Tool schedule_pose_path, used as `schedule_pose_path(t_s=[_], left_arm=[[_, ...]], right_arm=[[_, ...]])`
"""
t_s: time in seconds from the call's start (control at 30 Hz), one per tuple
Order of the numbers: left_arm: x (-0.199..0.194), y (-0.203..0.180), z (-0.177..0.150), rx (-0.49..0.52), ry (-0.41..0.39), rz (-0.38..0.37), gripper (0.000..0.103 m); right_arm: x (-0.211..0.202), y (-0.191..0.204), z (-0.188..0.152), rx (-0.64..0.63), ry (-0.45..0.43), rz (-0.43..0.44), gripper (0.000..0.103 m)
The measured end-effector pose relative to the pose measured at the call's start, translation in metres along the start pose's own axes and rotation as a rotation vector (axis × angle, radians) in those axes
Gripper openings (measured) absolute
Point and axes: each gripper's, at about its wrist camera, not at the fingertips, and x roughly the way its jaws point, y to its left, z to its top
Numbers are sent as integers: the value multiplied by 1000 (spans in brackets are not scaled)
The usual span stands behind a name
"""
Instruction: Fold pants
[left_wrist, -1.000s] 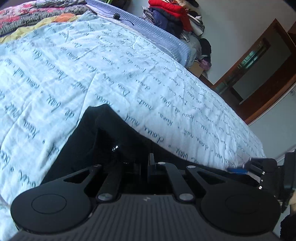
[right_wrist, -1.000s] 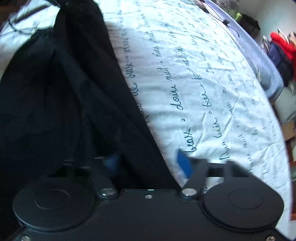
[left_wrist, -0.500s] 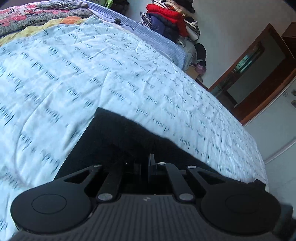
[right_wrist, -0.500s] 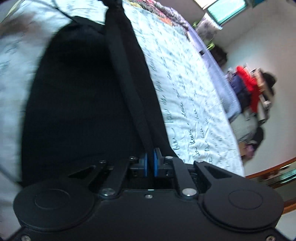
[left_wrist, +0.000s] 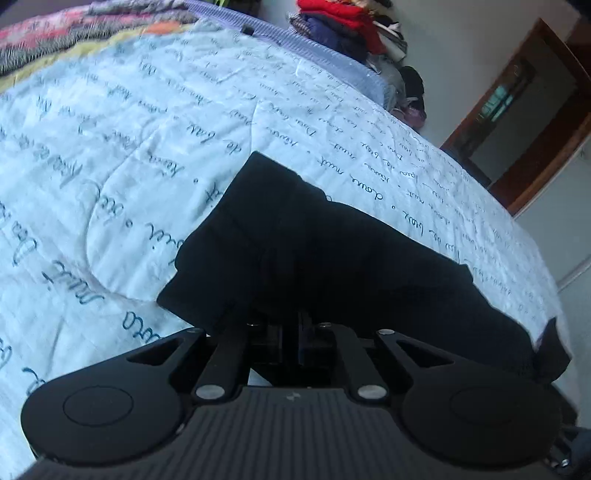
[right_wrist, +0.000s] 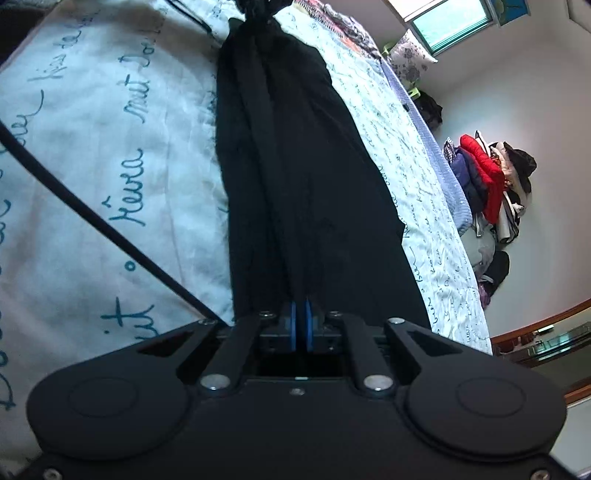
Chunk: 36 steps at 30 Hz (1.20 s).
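Observation:
The black pants (left_wrist: 332, 251) hang stretched above the white bedspread with blue script (left_wrist: 129, 155). My left gripper (left_wrist: 291, 332) is shut on one end of the pants; the fabric drapes forward from its jaws. My right gripper (right_wrist: 300, 325) is shut on the other end, its blue pads (right_wrist: 292, 325) pinching the cloth. In the right wrist view the pants (right_wrist: 295, 166) run taut from the jaws to the far top, where the left gripper holds them.
A pile of clothes, red and dark, (left_wrist: 343, 26) sits past the far bed edge and shows in the right wrist view (right_wrist: 487, 184). A brown door frame (left_wrist: 524, 110) stands at the right. A black cable (right_wrist: 92, 221) crosses the bedspread (right_wrist: 92, 147).
My right gripper closed on the pants and both grippers lifted, pulling the cloth taut between them. The pants rose off the bedspread.

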Motion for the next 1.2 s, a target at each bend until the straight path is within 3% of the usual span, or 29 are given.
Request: schedule_pose_path(t_s=[0.23, 0.27, 0.43, 0.47, 0.53, 0.6, 0.67, 0.73, 0.8, 0.9, 1.0, 1.07, 1.2], left_arm=[[-8, 7, -5, -20, 10, 48, 29], [-12, 6, -5, -7, 6, 58, 38], [-35, 7, -4, 34, -34, 169, 46], [-43, 8, -4, 30, -41, 182, 46], [-58, 4, -6, 53, -45, 185, 47], [-71, -13, -10, 125, -38, 166, 48], [-76, -44, -17, 240, -20, 129, 59], [-76, -84, -29, 375, -16, 54, 67], [-73, -130, -46, 538, -15, -64, 75], [-68, -195, -77, 803, -41, -217, 81], [-56, -244, -109, 1021, -91, -274, 82], [-41, -266, -125, 1113, -78, -289, 82], [-8, -285, -142, 1154, 16, -298, 75]], right_arm=[[-17, 10, -5, 56, 4, 14, 9], [-23, 10, -7, 67, 9, 28, 9], [-69, -11, -35, 301, 6, 236, 10], [-82, -14, -44, 341, 8, 259, 12], [-113, -20, -71, 461, 44, 348, 33], [-152, -15, -97, 518, 76, 406, 38], [-193, -18, -119, 577, 34, 414, 38], [-227, -31, -135, 695, -74, 319, 50], [-245, -53, -150, 818, -199, 107, 75], [-228, -79, -166, 960, -238, -111, 76], [-184, -105, -186, 1171, -198, -182, 76], [-154, -122, -201, 1298, -176, -199, 76], [-105, -160, -226, 1423, -154, -231, 76]])
